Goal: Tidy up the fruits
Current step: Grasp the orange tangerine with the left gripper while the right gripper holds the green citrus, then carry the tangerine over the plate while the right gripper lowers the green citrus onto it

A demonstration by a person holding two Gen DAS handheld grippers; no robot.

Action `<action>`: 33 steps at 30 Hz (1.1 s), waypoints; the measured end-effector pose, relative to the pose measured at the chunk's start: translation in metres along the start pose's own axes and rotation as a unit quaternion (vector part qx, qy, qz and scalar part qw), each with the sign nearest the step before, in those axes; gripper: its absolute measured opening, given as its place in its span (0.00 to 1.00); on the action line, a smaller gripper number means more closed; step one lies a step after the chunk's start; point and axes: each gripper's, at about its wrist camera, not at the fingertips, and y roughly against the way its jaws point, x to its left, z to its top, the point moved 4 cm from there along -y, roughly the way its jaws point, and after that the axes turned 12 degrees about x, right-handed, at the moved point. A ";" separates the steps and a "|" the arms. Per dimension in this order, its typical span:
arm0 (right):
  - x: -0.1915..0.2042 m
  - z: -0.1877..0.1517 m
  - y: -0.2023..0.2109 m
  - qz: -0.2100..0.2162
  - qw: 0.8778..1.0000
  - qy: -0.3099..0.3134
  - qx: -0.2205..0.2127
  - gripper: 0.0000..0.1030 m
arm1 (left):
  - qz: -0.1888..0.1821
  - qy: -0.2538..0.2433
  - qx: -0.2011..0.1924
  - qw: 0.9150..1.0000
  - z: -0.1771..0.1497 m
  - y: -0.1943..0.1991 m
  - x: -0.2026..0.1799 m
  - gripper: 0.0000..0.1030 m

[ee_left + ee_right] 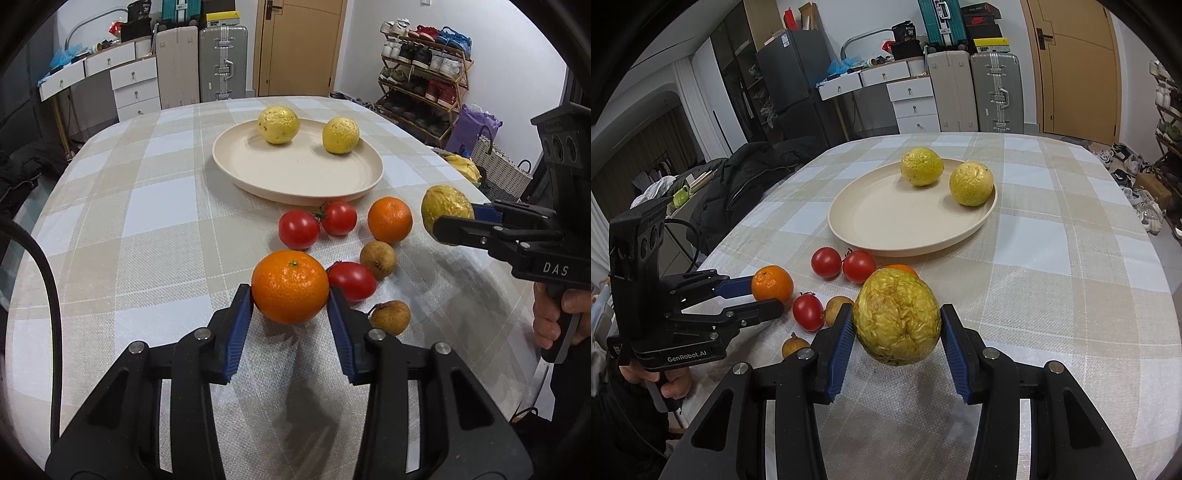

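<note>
On checked cloth (pixel 147 206), left wrist view: left gripper (pixel 290 295) clamped on big orange (pixel 290 286), pads touching both sides. Tomato (pixel 351 280) & brown fruit (pixel 390 316) sit just beside its right finger. Plate (pixel 295 177) w/ two yellow fruits beyond.

Right wrist view: right gripper (pixel 897 334) pinches wrinkled yellow fruit (pixel 897 321) above the cloth; it hides most of second orange (pixel 901 268) behind. Two tomatoes (pixel 842 264) lie btw it & plate.

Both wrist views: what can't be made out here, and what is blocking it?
- Second orange: right wrist view shows only a sliver; the wrinkled yellow fruit in the right gripper covers the rest.
- Underside of the near orange in the left gripper: neither view settles whether it is off the tablecloth.
- Yellow bag past the table edge, left wrist view: contents unreadable.
</note>
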 end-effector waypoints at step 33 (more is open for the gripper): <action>-0.011 0.016 0.017 0.014 0.998 -0.019 -0.052 0.46 | 0.025 0.019 -0.070 0.997 0.024 0.026 0.003 0.37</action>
